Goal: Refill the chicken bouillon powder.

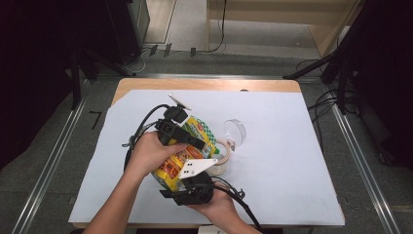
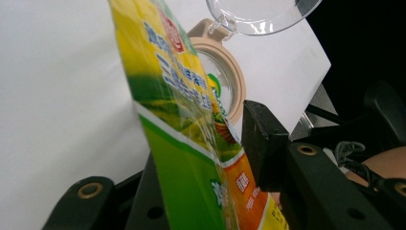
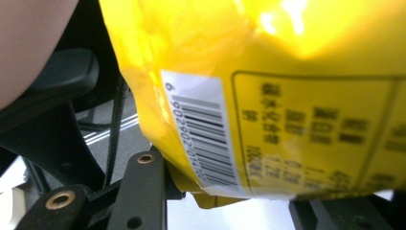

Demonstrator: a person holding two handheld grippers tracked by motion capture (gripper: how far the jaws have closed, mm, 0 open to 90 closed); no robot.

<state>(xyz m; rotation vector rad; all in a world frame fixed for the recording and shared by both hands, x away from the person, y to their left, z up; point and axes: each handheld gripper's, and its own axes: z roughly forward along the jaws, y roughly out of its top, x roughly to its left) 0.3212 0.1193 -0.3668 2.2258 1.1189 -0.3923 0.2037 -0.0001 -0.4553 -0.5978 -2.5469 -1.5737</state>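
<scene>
Both grippers meet over a yellow and green bag [image 1: 187,153], which we hold tilted above the white sheet [image 1: 272,161] covering the table, its top end over the mouth of a jar [image 1: 223,157]. Our left gripper [image 1: 187,139] comes in from the left under the left hand [image 1: 148,153]; in the left gripper view the bag [image 2: 182,124] stands edge-on between the jaws, and the right pad [image 2: 261,143] lies against its side, while the other jaw is hidden behind the film, so we read a narrow hold on the bag's upper part. Our right gripper [image 1: 187,183] sits at the near edge, with the right hand [image 1: 219,207] partly cut off by the bottom of the high view. In the right gripper view the bag's back [image 3: 287,96], with its barcode [image 3: 203,139], fills the space above the jaws; the lower edge seems to dip between them, but the pads are covered and we cannot tell whether they press on it. The jar's tan rim [image 2: 230,72] shows past the bag in the left gripper view, partly screened by it, and a clear lid [image 1: 236,130] hangs open on its far side, its top cut off in that view [image 2: 258,14]. What lies inside the jar we cannot make out. Print on the bag is blurred.
</scene>
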